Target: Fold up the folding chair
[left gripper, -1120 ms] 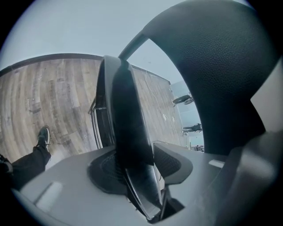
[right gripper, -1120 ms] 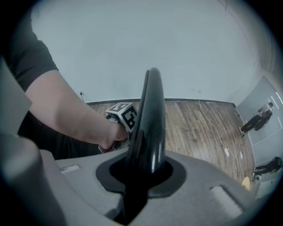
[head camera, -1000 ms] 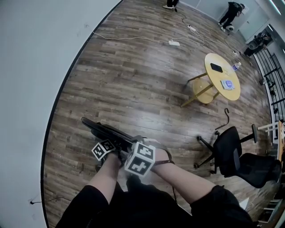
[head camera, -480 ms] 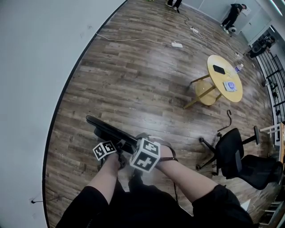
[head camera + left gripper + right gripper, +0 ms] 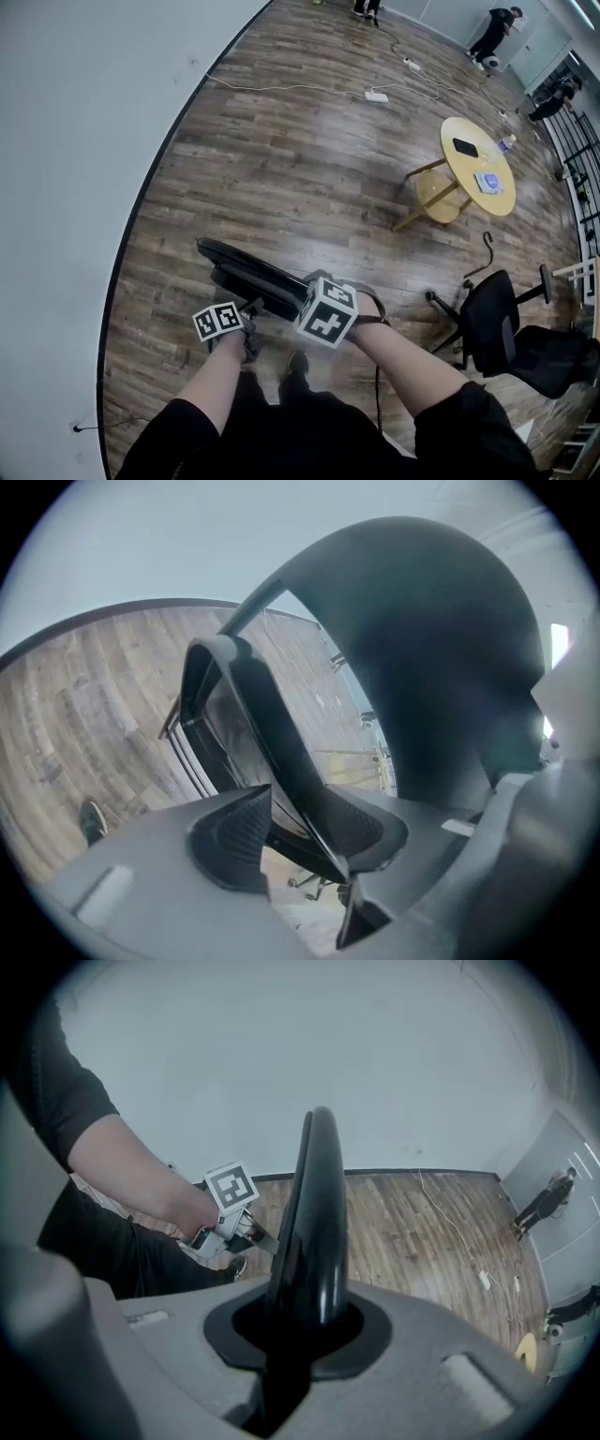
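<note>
Plenty of bare floor (image 5: 309, 169) ahead and to the right; wall (image 5: 75, 141) near on the left. Closing stage, by the look of it: holding the chair (image 5: 246, 270), slim and nearly flat, close in front. Clamped on its glossy edge with the right gripper (image 5: 305, 1330). Straddling a thin edge with the left gripper (image 5: 300, 841), half apart, touching on one side only. Next, likely: squeeze left, press halves together, keeping off the wall.
</note>
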The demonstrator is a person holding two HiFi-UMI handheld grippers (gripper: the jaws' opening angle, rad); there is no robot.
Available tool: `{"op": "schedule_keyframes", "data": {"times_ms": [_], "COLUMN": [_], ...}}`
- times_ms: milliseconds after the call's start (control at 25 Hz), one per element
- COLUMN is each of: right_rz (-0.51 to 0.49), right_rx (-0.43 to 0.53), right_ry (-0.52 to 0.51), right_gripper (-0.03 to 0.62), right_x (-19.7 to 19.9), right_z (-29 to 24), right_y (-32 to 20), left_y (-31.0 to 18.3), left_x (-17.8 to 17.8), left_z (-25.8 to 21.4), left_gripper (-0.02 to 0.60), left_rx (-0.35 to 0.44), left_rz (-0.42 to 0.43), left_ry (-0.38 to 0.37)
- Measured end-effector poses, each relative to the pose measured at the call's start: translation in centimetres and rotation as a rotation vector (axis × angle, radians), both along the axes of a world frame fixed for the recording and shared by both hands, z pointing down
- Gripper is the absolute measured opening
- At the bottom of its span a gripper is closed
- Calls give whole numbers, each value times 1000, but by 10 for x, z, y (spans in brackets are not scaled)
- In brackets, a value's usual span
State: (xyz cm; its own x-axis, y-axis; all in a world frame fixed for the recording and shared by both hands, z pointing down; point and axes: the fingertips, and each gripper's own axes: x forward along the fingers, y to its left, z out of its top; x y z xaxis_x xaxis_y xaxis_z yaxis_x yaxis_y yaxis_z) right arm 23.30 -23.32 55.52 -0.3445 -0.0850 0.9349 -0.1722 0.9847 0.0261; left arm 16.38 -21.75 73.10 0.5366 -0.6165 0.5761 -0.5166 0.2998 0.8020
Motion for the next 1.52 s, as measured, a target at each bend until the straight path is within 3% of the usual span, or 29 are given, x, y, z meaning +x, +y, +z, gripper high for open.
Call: {"op": "schedule_keyframes", "data": {"times_ms": [320, 440, 520, 640, 920, 1120, 1280, 1520], "right_rz": [3, -4, -9, -12, -17, -11, -11, -8], "right_rx": [-13, -5, -5, -9, 1, 10, 8, 12], "right_ry": [-6, -4, -5, -9, -6, -6, -8, -18], "right_gripper": [57, 57, 57, 57, 58, 58, 58, 58], "right_x": [3, 5, 7, 7, 9, 7, 3, -4], "right_z": [1, 2, 3, 4, 6, 3, 5, 7], "right_y": [-8, -13, -14, -16, -16, -10, -3, 3], "left_y": [1, -3, 0, 7, -5, -24, -32, -43], "left_x": [-43, -47, -46, -52, -75, -67, -45, -20], "left_z": [-29, -53, -69, -95, -175, -222, -236, -224], "left_gripper": [187, 190, 190, 195, 201, 213, 252, 319], "left_rx": [66, 127, 184, 302, 660, 914, 1024, 1104], "left_rz": [69, 143, 244, 431, 782, 1055, 1240, 1544], "left_ry": [-99, -133, -202, -365, -710, -969, -1114, -1295]}}
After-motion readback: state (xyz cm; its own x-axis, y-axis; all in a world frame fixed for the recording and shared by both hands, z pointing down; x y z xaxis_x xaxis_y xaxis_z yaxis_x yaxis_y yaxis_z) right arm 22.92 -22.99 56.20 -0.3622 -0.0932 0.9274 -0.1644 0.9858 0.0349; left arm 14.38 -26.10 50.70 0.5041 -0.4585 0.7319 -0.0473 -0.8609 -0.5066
